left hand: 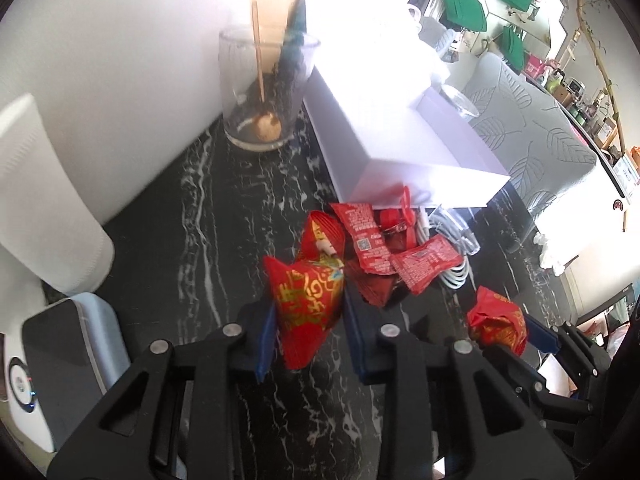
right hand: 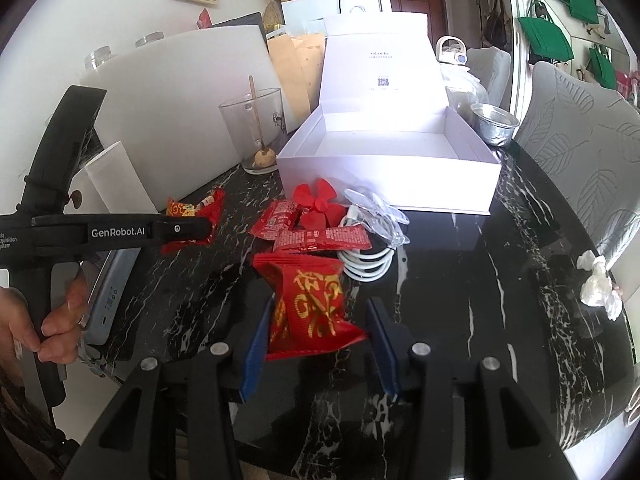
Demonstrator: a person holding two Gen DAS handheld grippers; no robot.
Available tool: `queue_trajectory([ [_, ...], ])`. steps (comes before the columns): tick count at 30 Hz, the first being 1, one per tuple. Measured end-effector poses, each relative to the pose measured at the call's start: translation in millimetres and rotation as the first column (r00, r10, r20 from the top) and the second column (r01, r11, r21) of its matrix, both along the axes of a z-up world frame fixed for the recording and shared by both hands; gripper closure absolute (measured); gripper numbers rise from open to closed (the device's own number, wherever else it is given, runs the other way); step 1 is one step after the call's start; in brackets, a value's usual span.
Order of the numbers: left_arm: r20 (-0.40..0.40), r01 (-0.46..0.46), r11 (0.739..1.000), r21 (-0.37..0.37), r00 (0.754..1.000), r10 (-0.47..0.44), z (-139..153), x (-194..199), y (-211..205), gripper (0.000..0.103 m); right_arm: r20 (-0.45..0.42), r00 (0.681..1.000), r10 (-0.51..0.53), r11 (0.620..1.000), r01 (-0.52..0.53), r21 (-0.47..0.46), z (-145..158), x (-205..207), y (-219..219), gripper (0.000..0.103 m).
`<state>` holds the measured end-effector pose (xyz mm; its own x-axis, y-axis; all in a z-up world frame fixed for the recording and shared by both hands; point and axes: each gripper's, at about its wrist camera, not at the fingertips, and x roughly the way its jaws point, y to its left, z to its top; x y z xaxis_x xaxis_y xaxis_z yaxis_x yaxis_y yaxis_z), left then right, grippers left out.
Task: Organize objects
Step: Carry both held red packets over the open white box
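Already both tools were loaded. Left tool was clamped nearly shut on a red gold-print snack packet, packet standing up between the blue pads, top end tilted away toward the far side. Right tool was partly closed on a second red packet; the left pad pressed its edge, the right pad met only the packet's near corner, so the grip looked lighter on that side. Both packets appeared lifted just clear of the black marble worktop.

The key relation: the open white box sat straight ahead and far from both tools, lid standing up behind it, long axis running left to right across the worktop. Judging from the right wrist view, the right tool was more squarely in line with the box's open cavity; the left tool sat further left, nearer the glass cup, so it would need to swing rightward.

Between tools and box lay the remaining clutter: loose red packets, a red paper flower, a coiled white cable. A crumpled tissue lay well apart on the right. Likely next step: carry both packets over the pile and into the box.
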<state>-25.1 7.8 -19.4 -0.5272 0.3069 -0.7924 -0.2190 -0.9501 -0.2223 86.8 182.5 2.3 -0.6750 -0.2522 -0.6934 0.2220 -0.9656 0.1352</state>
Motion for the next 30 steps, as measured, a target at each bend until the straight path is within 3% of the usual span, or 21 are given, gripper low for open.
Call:
queue_trajectory([
  [17,-0.062,0.060,0.997,-0.050,0.996,-0.063,31,39,20,0.074,-0.057,0.997,-0.043,0.999,0.044,0.017,32,26,13,0.056],
  [30,-0.071,0.120,0.991,-0.059,0.990,-0.124,50,11,58,0.074,-0.084,0.994,-0.066,0.997,0.068,0.027,52,1,32,0.056],
])
